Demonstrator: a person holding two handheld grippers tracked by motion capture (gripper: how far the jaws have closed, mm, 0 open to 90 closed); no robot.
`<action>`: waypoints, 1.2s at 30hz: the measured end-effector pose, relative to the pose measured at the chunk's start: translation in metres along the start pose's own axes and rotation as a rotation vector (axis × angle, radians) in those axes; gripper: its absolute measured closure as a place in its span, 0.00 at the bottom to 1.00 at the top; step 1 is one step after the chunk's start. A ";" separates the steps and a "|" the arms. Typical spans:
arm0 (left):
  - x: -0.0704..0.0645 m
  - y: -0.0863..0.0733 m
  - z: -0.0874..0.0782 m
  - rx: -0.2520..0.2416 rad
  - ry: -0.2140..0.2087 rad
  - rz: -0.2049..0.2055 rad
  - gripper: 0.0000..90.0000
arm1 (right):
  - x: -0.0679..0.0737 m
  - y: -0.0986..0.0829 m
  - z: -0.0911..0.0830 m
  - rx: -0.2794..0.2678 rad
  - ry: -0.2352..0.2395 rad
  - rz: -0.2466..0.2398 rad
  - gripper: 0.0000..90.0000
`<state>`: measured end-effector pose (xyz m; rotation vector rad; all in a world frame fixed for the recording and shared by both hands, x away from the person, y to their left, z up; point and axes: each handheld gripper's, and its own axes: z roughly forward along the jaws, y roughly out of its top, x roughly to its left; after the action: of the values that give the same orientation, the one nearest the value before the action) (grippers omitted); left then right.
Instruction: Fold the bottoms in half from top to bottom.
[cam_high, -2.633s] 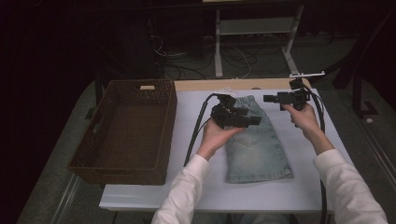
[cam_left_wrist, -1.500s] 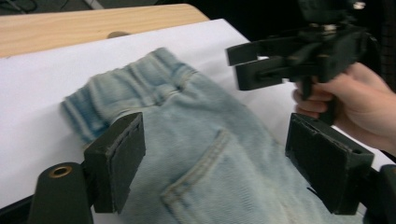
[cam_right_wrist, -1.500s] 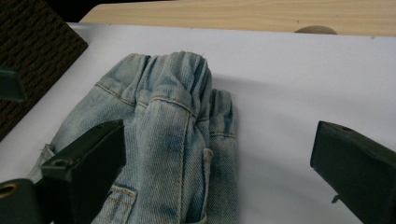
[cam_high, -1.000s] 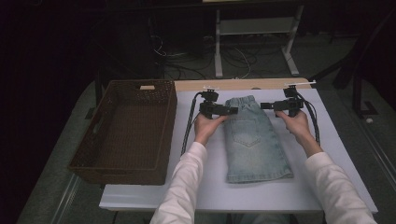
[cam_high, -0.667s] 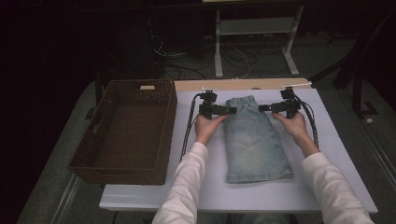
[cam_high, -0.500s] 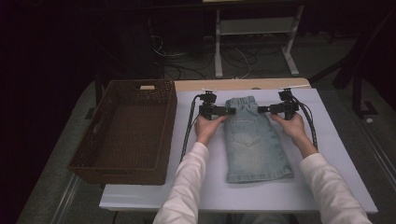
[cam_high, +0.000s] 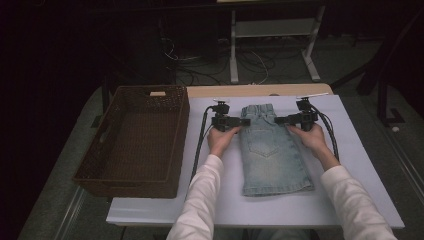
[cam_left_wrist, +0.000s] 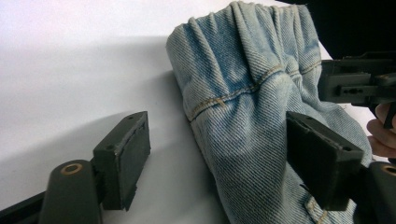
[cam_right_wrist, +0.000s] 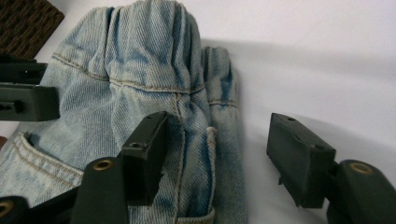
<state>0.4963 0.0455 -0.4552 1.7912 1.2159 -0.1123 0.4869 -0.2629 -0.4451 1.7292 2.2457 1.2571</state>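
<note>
- Both grippers have come down and inward since 2.6 s ago, when they hung raised over the far end of the table; they now sit low at the two sides of the jeans' waistband.
- Folded jeans (cam_high: 272, 150) lie flat on the white table (cam_high: 360, 165), waistband at the far end, hem toward the person.
- Left gripper (cam_high: 243, 121) points right at the left edge of the waistband; in its own view the jaws stand spread (cam_left_wrist: 224, 163), one on the bare table, the other over the denim (cam_left_wrist: 252, 93), with the cloth edge between them, not pinched.
- Right gripper (cam_high: 280, 120) points left at the right edge of the waistband; in its own view (cam_right_wrist: 215, 163) its jaws are also spread, one over the denim (cam_right_wrist: 140, 70), the other over the table, straddling the cloth edge.
- Brown wicker basket (cam_high: 170, 170) stands to the left of the jeans, well apart from them.
</note>
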 end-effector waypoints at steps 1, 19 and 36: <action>0.000 0.000 0.000 0.000 0.000 0.000 0.29 | 0.000 -0.001 0.000 -0.001 0.001 0.003 0.42; 0.001 -0.006 0.004 -0.022 -0.028 -0.014 0.38 | -0.002 -0.004 0.007 0.021 0.054 0.042 0.47; 0.004 -0.009 0.007 0.016 -0.091 -0.120 0.61 | 0.001 -0.005 0.008 0.039 0.078 0.041 0.71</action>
<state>0.4940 0.0440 -0.4666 1.7079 1.2593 -0.2707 0.4869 -0.2580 -0.4533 1.7788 2.3039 1.3196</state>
